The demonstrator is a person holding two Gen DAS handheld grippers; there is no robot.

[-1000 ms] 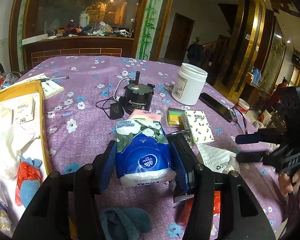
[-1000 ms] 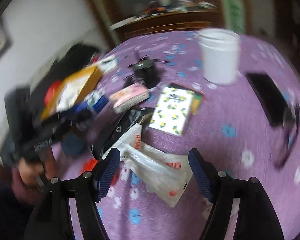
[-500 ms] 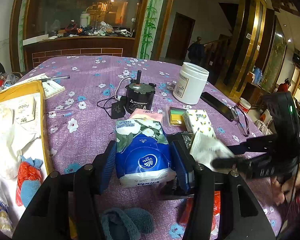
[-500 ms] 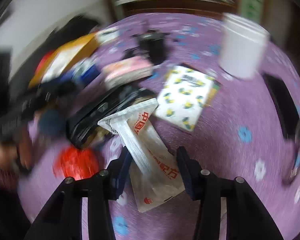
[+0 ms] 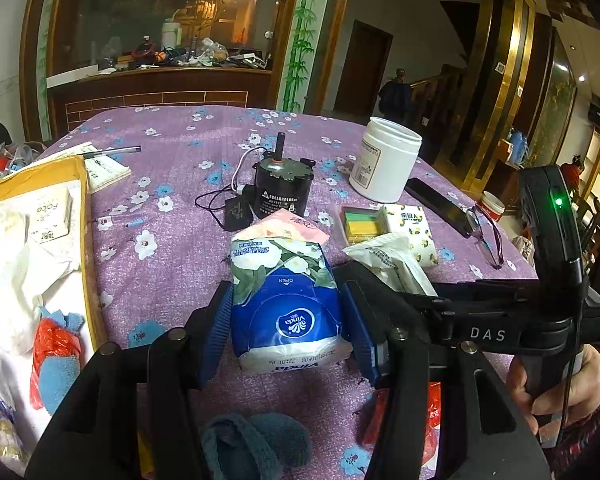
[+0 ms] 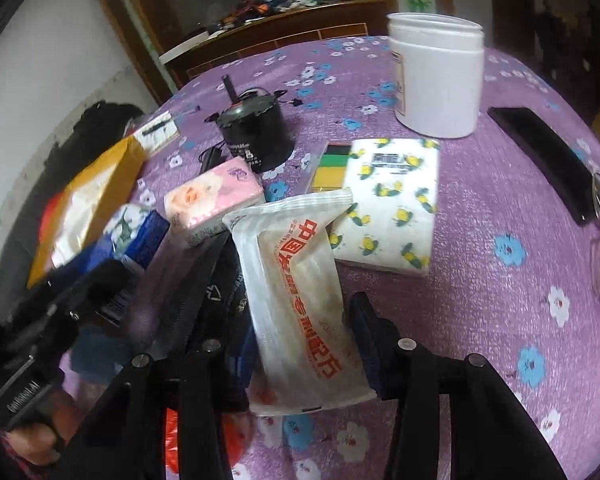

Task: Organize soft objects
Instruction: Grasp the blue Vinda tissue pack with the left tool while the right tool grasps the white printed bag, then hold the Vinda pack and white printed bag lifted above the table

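My left gripper point(image 5: 288, 332) is shut on a blue Vinda tissue pack point(image 5: 286, 300), held just above the purple flowered tablecloth point(image 5: 172, 248). My right gripper point(image 6: 300, 340) is shut on a white plastic packet with red print point(image 6: 296, 280), tilted off the cloth. In the left wrist view that white packet point(image 5: 388, 256) sticks out just right of the Vinda pack. A pink tissue pack point(image 6: 212, 200) and a lemon-print tissue pack point(image 6: 388, 208) lie beyond. A blue fleece cloth point(image 5: 256, 444) lies under my left gripper.
A yellow-edged tray point(image 5: 86, 240) at the left holds tissues and cloths. A black motor point(image 5: 282, 188), a white jar point(image 5: 384, 164), a coloured notepad point(image 5: 360, 224), a phone point(image 5: 436, 206) and glasses point(image 5: 488, 236) stand behind. A black pouch point(image 6: 204, 292) lies under the white packet.
The right gripper's jaws closed on the white packet, lifted it off the cloth and carried it close beside the left gripper. The left gripper and its Vinda pack stayed still.
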